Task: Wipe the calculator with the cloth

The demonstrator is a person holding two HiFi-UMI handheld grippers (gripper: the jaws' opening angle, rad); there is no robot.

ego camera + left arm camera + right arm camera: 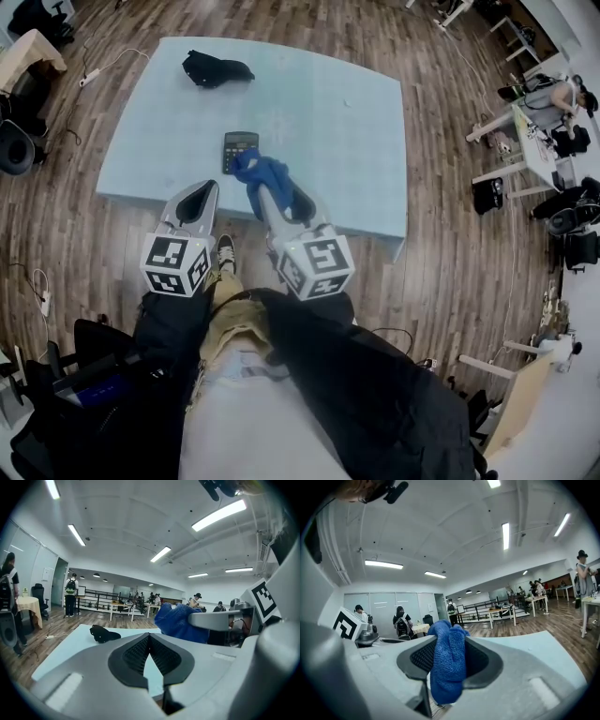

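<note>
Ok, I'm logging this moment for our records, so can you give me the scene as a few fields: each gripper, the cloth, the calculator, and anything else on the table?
left gripper: shut, empty
right gripper: shut on cloth
cloth: blue, hanging from the jaws; by the calculator's near right corner in the head view, contact unclear
calculator: dark, flat on table, towards its near edge
table: light blue
other: black item at table's far left
</note>
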